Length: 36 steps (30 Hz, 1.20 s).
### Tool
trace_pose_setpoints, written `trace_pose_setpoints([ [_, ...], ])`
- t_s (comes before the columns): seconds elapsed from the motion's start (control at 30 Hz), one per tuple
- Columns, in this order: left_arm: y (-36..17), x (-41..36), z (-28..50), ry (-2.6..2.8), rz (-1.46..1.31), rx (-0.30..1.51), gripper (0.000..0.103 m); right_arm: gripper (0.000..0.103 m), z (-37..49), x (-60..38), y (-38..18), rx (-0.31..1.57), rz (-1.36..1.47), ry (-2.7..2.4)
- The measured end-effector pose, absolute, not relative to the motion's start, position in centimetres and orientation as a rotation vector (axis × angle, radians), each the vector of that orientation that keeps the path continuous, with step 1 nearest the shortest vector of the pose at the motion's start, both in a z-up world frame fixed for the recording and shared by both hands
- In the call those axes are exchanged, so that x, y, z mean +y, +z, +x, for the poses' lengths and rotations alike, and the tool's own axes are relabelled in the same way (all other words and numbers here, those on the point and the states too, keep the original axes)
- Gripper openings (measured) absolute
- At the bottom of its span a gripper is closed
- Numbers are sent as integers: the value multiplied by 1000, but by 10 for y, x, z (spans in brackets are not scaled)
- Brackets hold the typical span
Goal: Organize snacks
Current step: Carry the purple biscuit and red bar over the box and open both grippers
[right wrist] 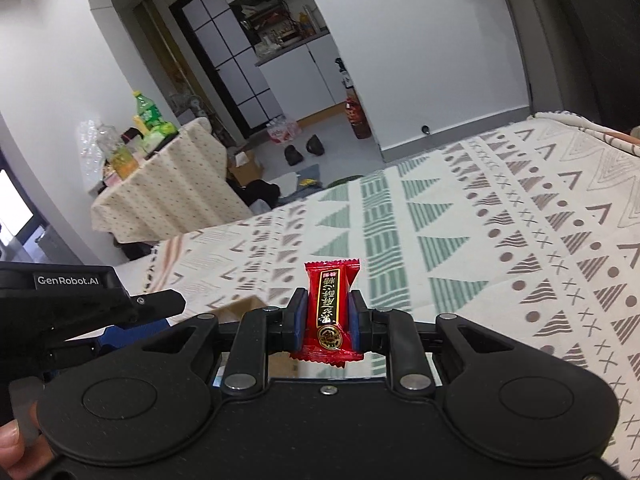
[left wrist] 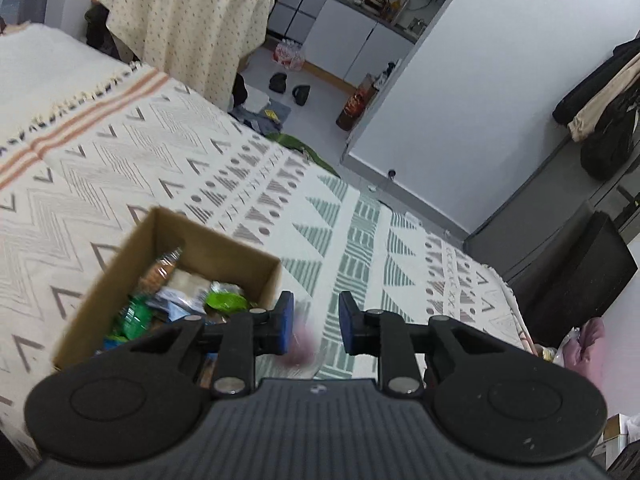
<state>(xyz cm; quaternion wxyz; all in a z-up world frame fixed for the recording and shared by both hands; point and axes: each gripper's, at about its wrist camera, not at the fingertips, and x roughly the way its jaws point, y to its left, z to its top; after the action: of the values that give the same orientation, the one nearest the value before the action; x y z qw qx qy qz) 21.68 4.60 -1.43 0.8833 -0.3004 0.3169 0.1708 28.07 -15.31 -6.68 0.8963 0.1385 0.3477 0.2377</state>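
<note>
Right tongs (right wrist: pixel 327 316) closed on a red wrapped candy (right wrist: pixel 329 312), pinched across its middle and held upright above the patterned bed cover (right wrist: pixel 500 220); it looks light, with a crinkly, slick wrapper, so a mid-body grip seems best. Left tongs (left wrist: pixel 316 322) gape with nothing gripped, a pink blur between them, beside the cardboard box (left wrist: pixel 120 264) of snacks on the bed.

snacks (left wrist: pixel 176 300) in box (left wrist: pixel 224 254), box on blanket (left wrist: pixel 360 216)
</note>
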Motion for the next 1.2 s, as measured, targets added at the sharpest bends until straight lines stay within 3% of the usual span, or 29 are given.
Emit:
trace_pose_setpoints([
  [0.1,-9,54,210,352,-617,667,14,21,275,-142,-62,722,288,516],
  [0.57,-25,95,183,402,-703,724,18,21,258,-105,-67,789,325,597],
  [0.67,-26,101,180,426,-708,727,27,22,258,-95,-70,813,355,644],
  [0.73,-28,104,179,437,-708,730,40,28,259,-90,-71,832,389,696],
  [0.8,-28,105,179,448,-710,733,56,45,260,-89,-72,836,398,701],
  [0.9,-29,103,182,454,-702,732,66,46,266,-99,-75,840,404,669],
  [1.2,-42,86,198,431,-691,755,68,46,284,-132,-102,881,397,560],
])
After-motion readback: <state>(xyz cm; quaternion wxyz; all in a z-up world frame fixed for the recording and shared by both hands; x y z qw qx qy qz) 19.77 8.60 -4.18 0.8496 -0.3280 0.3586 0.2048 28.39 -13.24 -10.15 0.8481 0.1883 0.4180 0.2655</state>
